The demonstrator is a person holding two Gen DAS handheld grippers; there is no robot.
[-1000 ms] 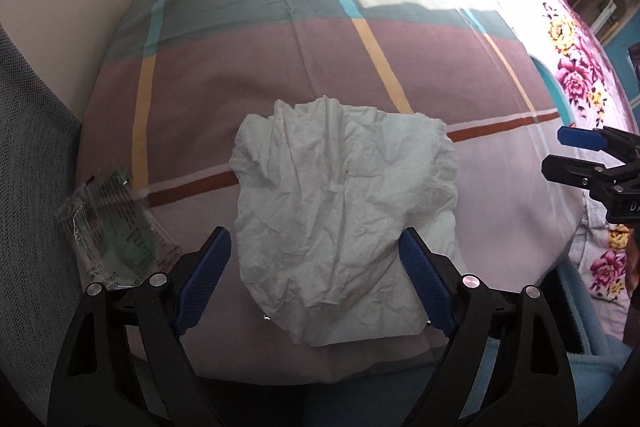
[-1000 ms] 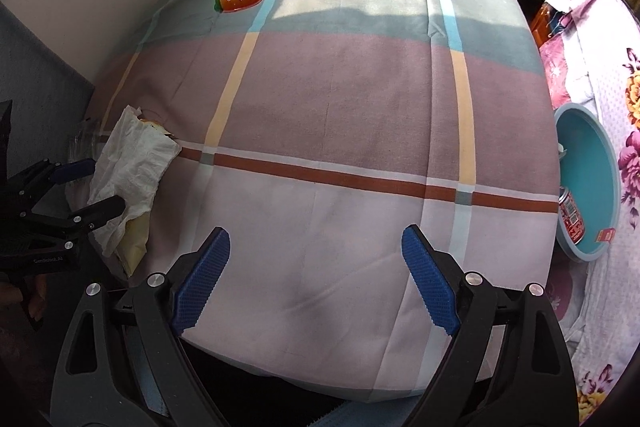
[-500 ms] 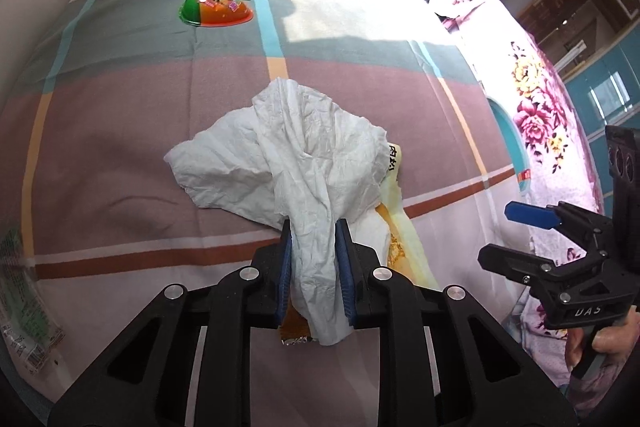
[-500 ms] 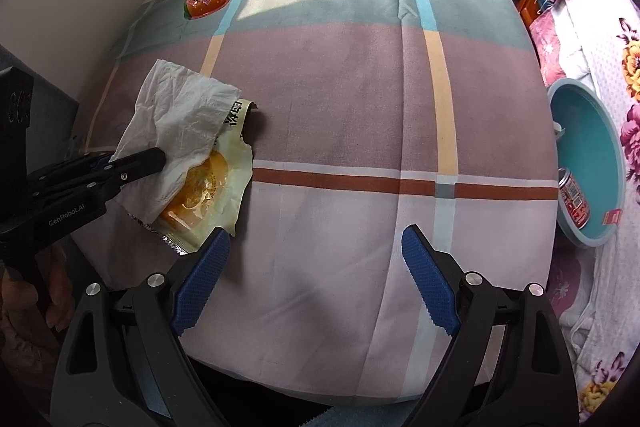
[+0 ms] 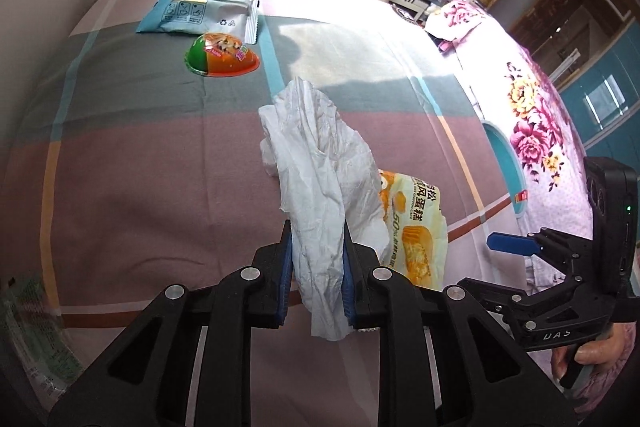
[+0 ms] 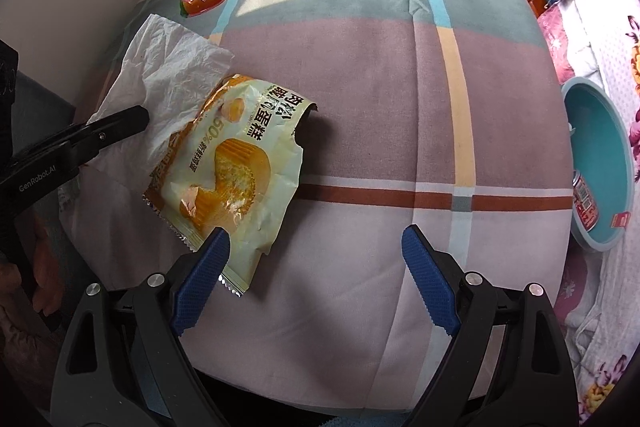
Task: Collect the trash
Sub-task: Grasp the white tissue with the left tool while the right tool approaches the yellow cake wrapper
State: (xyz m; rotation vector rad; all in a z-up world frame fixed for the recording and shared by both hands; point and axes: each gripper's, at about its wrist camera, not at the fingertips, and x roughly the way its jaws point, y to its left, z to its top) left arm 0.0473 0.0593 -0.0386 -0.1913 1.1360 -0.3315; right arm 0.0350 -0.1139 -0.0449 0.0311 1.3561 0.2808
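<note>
L gripper (image 5: 316, 267) is clamped tight on the crumpled white tissue (image 5: 316, 163), pads pinching the bunched lower part, loose end trailing up over the striped bedsheet (image 5: 140, 187). Grip looks solid, but tissue tears easy, so lift slow, no yanking. Just beside it, partly under the tissue edge, lies the yellow cake wrapper (image 6: 236, 163), flat, torn open. Watch the tissue doesn't drag it along. R gripper (image 6: 312, 267) hangs wide open w/ nothing in it, left pad over the wrapper's near corner, prob next pick. Across the bed on the right, off its edge, the teal basin (image 6: 600, 163) w/ a can (image 6: 584, 199) inside: likely the drop spot, so carry the tissue there well clear of the sheet. Far end: half-dome jelly cup (image 5: 220, 55), then blue snack packet (image 5: 200, 13) just behind it, both waiting.
</note>
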